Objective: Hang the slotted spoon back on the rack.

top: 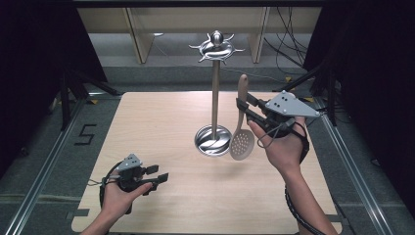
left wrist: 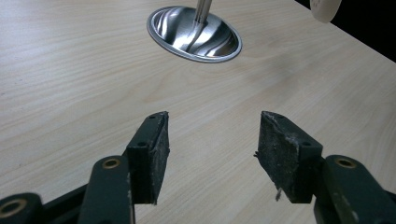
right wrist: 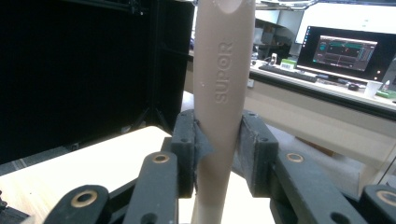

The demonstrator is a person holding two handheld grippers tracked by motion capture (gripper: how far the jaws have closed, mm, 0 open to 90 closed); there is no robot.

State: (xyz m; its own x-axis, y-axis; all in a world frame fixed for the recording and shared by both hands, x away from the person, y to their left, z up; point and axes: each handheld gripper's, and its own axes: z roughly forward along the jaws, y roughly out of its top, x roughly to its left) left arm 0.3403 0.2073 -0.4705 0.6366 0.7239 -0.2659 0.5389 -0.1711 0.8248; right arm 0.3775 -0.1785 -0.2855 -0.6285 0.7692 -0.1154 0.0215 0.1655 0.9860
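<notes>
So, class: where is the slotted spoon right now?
In the high view the slotted spoon hangs upright right of centre, its handle gripped by the right gripper, just right of the metal stand.

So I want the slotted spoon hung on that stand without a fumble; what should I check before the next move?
1. Right gripper clamped on the slotted spoon handle: ok, pads press both sides.
2. Spoon hangs head down, handle end up: ok.
3. Hanging hole at the handle tip: ok, visible and unobstructed.
4. Utensil stand upright, hooks at top free: ok.
5. Left gripper away from the stand, jaws open and empty: ok.
6. Hole lined up with a hook: not ok, spoon sits lower, beside the pole.
</notes>
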